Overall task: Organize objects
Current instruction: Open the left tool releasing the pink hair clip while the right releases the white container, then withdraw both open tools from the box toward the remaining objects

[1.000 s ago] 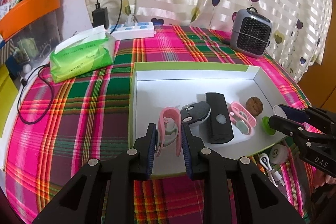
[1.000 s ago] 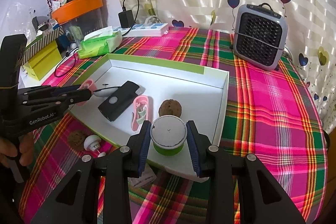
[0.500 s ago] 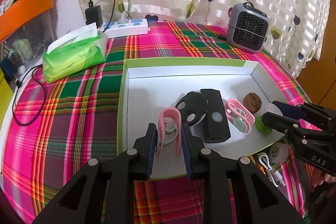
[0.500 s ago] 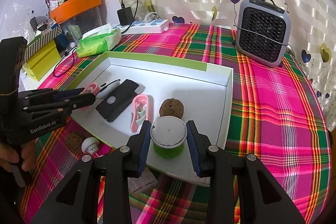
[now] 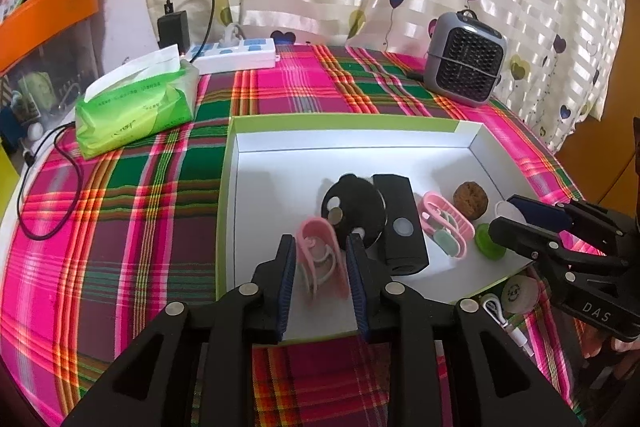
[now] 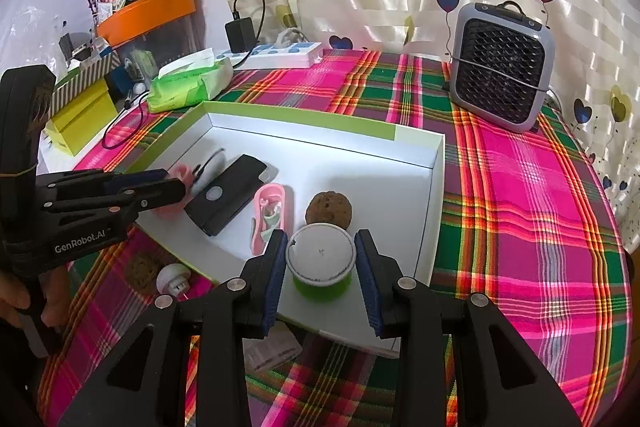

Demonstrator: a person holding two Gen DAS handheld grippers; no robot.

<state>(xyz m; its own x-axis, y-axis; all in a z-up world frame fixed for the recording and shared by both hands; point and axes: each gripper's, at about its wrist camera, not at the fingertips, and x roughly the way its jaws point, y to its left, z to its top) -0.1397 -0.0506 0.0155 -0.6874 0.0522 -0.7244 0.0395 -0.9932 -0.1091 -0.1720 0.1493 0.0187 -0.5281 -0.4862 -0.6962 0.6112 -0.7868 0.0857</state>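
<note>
A white box with a green rim (image 5: 340, 121) (image 6: 432, 163) lies on the plaid table. In it lie a black round device (image 5: 354, 205), a black rectangular device (image 5: 400, 223) (image 6: 226, 199), a pink clip (image 5: 442, 223) (image 6: 270, 217) and a brown ball (image 5: 471, 200) (image 6: 329, 209). My left gripper (image 5: 320, 275) (image 6: 176, 187) is shut on a second pink clip (image 5: 318, 257), low over the box's near left part. My right gripper (image 6: 320, 269) (image 5: 504, 215) stands around a green cup with a white lid (image 6: 321, 259) on the box floor; small gaps show beside the lid.
A green tissue pack (image 5: 134, 103), a white power strip (image 5: 236, 53) and a grey fan heater (image 5: 464, 65) (image 6: 502, 71) stand behind the box. A white round plug (image 6: 173, 277), a brown ball (image 6: 138, 269) and a white cable (image 5: 504, 319) lie by the box's near edge.
The left gripper has drawn back and risen a little with the pink clip. The black round device has tipped up toward the camera. The right gripper's fingers have parted slightly from the cup.
</note>
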